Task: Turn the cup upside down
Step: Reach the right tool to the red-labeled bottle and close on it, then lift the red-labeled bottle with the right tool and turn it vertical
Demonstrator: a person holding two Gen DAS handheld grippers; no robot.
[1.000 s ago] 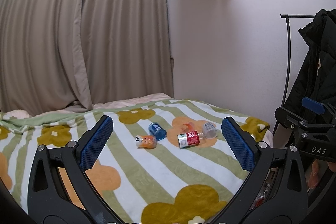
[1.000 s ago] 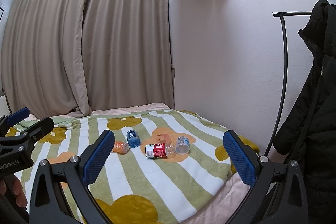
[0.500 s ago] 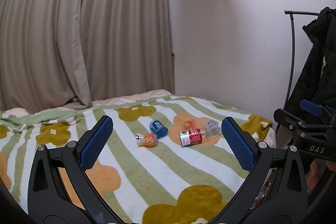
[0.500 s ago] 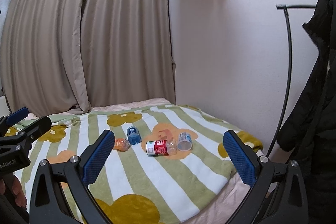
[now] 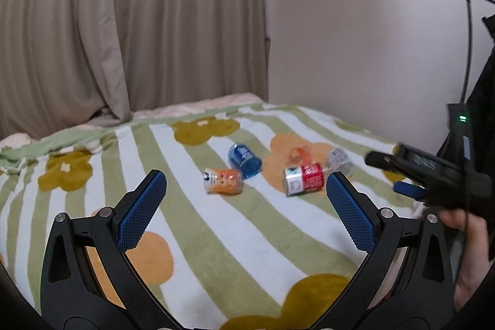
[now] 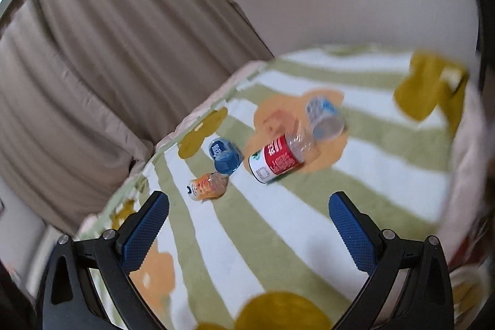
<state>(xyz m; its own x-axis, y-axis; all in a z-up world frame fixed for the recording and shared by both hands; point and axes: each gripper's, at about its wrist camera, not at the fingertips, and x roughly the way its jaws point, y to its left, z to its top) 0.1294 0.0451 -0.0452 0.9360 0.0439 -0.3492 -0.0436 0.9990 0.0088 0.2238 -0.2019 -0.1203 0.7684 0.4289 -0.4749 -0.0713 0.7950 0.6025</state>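
On the striped flower blanket, far from both grippers: four small plastic cups on their sides | blue cup beside orange cup | red-label cup touching clear cup | left gripper wide, empty | right gripper wide, empty, tilted.

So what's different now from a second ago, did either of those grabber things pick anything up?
No. Both grippers moved in closer over the blanket. The right gripper also rolled, so its view is tilted, and it now reaches into the left gripper's view. Both remain open and empty. The blue cup, orange cup, red-labelled cup and clear cup still lie on their sides, untouched.
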